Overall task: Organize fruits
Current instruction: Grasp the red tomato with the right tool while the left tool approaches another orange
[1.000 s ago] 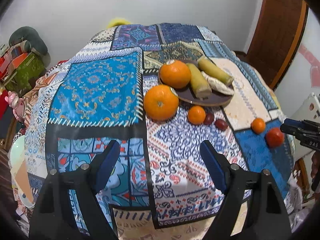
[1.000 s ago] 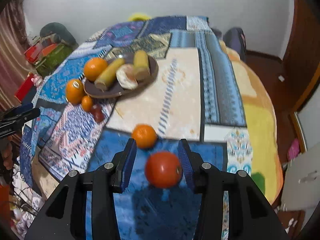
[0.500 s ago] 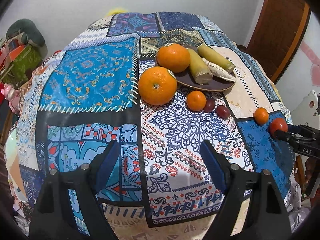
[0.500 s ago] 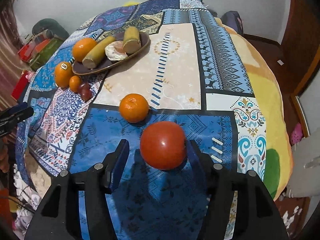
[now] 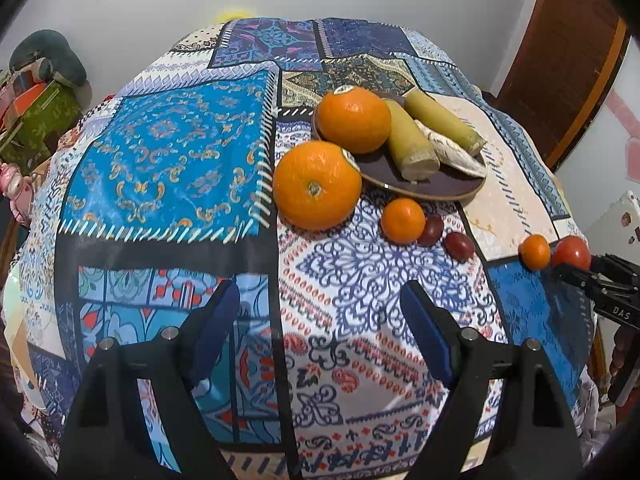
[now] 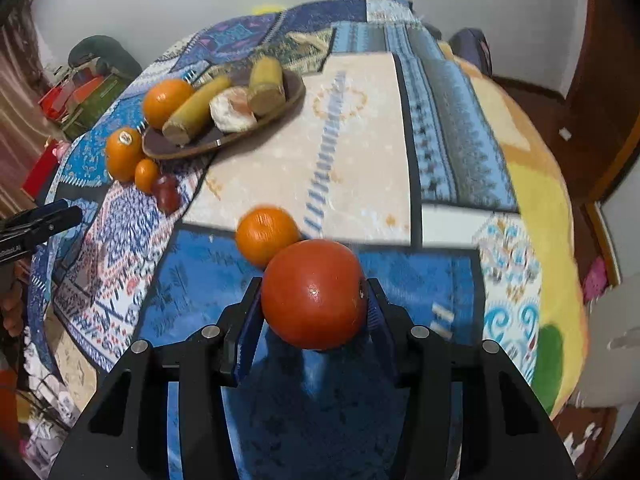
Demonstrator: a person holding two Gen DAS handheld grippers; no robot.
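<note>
My right gripper (image 6: 314, 300) is shut on a red tomato (image 6: 314, 294), which also shows in the left wrist view (image 5: 571, 253). A small mandarin (image 6: 266, 235) lies just beyond it. A dark oval plate (image 5: 424, 184) holds an orange (image 5: 354, 118), two yellow-green stalks (image 5: 412, 142) and a pale peeled piece (image 5: 448, 148). A big orange (image 5: 318, 184), a small mandarin (image 5: 402, 220) and two dark red fruits (image 5: 459, 245) lie on the cloth beside the plate. My left gripper (image 5: 320, 322) is open and empty, above the cloth near its front edge.
A patchwork cloth (image 5: 168, 152) covers the rounded table. Bags and boxes (image 5: 36, 96) sit on the floor at the left. A brown door (image 5: 572, 52) stands at the right. A yellow blanket edge (image 6: 544, 216) drops off on the right side.
My right gripper closed in on the tomato and now clamps it. My left gripper shifted slightly nearer the fruits and stayed open.
</note>
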